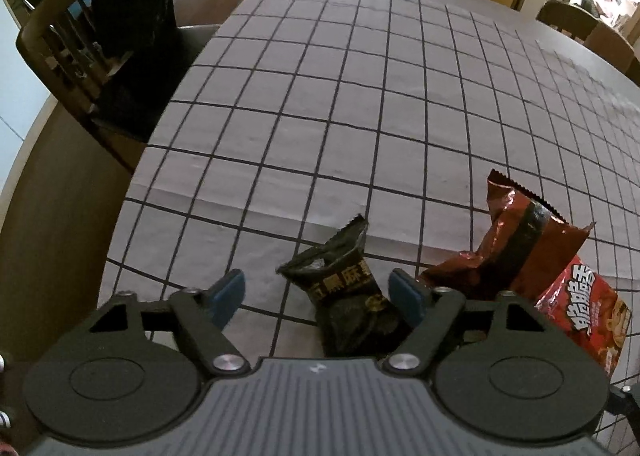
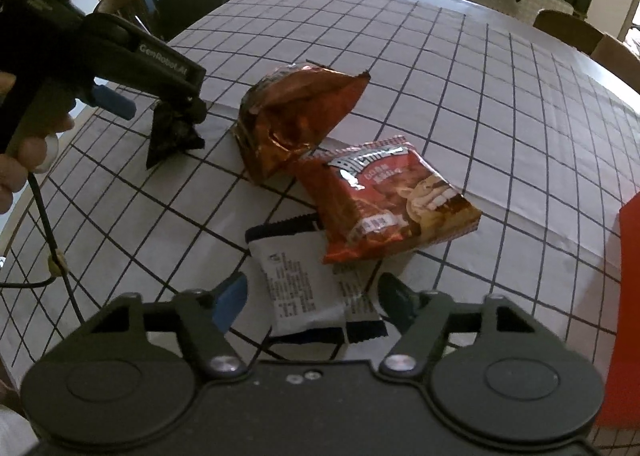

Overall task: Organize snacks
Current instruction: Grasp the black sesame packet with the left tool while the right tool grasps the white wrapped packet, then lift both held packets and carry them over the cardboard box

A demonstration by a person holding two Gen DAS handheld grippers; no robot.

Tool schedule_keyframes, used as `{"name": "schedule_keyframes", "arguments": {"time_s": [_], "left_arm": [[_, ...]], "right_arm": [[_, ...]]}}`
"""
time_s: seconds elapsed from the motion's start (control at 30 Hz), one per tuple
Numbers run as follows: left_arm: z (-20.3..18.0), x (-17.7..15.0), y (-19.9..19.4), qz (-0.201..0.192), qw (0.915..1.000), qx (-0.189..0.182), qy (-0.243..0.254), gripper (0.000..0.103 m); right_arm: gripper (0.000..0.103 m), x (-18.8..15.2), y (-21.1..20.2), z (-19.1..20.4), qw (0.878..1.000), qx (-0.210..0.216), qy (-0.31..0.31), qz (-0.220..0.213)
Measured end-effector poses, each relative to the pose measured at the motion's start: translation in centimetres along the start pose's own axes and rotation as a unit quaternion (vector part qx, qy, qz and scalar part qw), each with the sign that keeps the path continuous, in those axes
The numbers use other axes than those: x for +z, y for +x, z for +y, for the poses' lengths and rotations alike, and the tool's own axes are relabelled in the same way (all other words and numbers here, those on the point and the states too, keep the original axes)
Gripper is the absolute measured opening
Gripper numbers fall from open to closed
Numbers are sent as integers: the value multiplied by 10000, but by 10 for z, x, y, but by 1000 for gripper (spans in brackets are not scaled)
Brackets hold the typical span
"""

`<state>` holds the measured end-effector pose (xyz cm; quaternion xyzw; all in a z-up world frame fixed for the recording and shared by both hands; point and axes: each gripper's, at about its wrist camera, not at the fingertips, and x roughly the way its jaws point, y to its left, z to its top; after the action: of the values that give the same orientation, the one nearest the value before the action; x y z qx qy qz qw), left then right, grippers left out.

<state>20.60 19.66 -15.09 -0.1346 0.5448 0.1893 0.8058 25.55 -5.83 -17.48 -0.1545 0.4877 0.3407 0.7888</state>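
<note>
Red snack bags crowd both | left hand-held gripper agape around black packet | right hand-held gripper agape around white packet

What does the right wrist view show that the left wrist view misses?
Only the right wrist view: the white packet between the right tongs, an orange-red object at the table's right edge, and the person's hand. Only the left wrist view: the black packet's gold lettering. Both share the black packet, the crumpled dark red bag and the red snack bag.
</note>
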Motion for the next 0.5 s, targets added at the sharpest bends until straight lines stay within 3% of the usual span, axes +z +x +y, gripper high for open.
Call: {"name": "schedule_keyframes", "arguments": {"time_s": [0.3,0.37,0.5], "left_arm": [[-6,-6,4,36,9997,26,256,47],[-8,-8,2,15,9995,1,322,35],[-6,-12,-1,-5,9992,-67,385,34]], "right_arm": [[52,-6,-1,2,9999,-61,-90,58],[50,-8,-2,3,9999,-58,-128,53],[46,-9,-4,5,9999,-39,-137,28]]}}
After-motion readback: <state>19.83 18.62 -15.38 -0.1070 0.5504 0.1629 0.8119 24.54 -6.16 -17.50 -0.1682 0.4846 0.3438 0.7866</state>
